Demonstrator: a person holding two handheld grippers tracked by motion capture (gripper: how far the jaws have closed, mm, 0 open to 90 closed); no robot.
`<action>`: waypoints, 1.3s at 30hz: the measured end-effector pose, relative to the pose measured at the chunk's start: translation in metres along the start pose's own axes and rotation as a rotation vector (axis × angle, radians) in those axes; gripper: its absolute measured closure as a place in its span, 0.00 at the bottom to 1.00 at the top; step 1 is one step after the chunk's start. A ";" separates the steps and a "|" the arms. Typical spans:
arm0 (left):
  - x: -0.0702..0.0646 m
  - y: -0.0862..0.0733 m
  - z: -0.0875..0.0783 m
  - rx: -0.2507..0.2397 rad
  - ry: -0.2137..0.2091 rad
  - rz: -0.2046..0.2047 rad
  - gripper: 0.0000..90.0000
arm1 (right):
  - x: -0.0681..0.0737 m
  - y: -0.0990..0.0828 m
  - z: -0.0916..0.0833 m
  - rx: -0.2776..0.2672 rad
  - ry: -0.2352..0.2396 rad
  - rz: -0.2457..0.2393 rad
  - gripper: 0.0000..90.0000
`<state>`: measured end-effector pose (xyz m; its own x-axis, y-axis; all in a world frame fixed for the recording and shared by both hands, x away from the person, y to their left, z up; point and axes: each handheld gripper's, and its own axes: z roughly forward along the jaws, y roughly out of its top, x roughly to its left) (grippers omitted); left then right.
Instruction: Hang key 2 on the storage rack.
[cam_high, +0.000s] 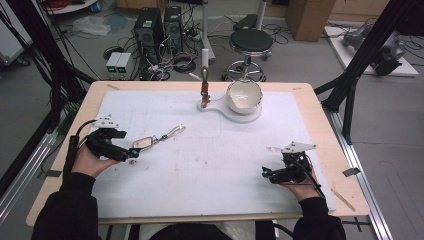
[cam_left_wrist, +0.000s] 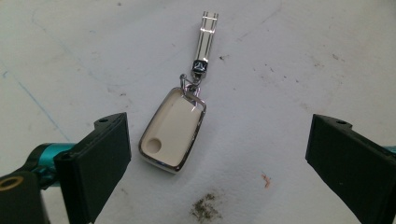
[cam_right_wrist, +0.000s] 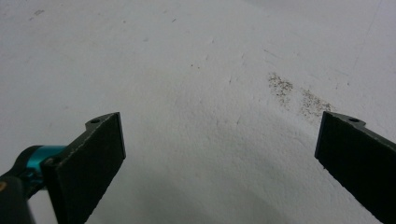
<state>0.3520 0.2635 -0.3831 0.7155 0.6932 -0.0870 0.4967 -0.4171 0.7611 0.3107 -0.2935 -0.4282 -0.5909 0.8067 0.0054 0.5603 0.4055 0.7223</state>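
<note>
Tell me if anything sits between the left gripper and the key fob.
Nothing visible does. The left gripper is open, and the key fob lies flat on the white mat between its fingers, nearer the left one, with bare mat around it.

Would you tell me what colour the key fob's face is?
Cream, with a chrome rim; the key fob shows best in the left gripper view.

Left gripper (cam_high: 134, 151): black body, grey three-cornered plate on top, black cable trailing. Right gripper (cam_high: 263, 173): same build. Jaws are flat black pads with teal fittings at 8 o'clock. Sleeves (cam_high: 67, 210) black.
</note>
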 end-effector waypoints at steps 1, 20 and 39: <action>0.000 0.002 0.002 0.006 -0.003 0.004 0.08 | 0.000 0.000 0.000 0.000 0.001 0.000 0.01; 0.001 0.038 0.032 0.124 -0.030 0.068 0.08 | 0.001 -0.001 -0.003 -0.007 -0.003 0.001 0.01; 0.006 0.073 0.073 0.218 -0.057 0.110 0.10 | 0.002 0.001 -0.001 -0.008 0.007 -0.004 0.01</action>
<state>0.4283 0.1941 -0.3754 0.7946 0.6050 -0.0514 0.5037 -0.6095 0.6122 0.3098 -0.2921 -0.4272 -0.5970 0.8022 0.0071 0.5535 0.4055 0.7275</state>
